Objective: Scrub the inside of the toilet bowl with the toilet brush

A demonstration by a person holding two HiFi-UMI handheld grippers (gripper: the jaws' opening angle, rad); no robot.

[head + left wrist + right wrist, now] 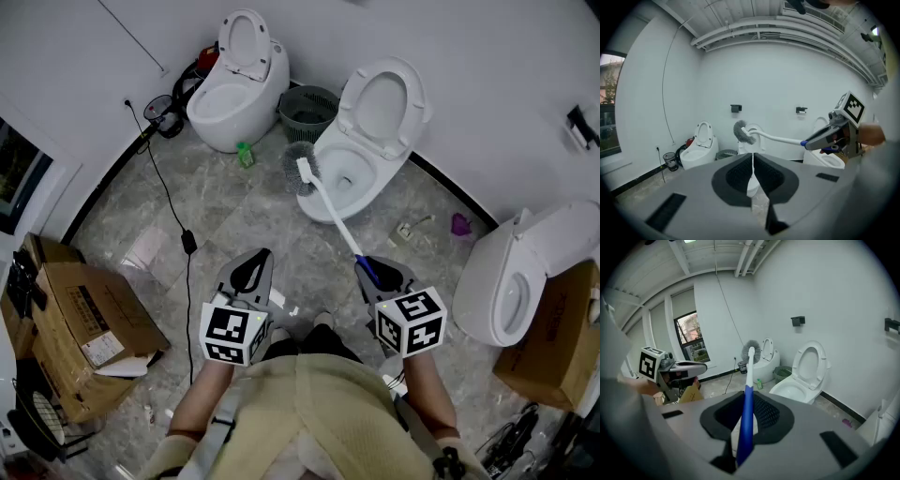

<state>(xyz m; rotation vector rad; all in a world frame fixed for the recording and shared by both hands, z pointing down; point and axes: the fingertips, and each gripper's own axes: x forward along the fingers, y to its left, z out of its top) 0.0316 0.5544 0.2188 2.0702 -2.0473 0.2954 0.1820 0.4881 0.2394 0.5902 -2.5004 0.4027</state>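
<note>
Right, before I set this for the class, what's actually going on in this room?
A person stands holding a gripper in each hand. The right gripper has its fingers shut on the blue handle end of the toilet brush. The bristle head is up in the air beside the rim of the middle toilet, whose lid is raised. The head is not down in the bowl, so no scrubbing is under way. The left gripper is shut with nothing in it, off to the side.

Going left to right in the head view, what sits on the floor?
brown cardboard box → white oval toilet with its lid up → green mesh waste basket → white toilet with open seat → small purple object → white toilet at the right edge
</note>
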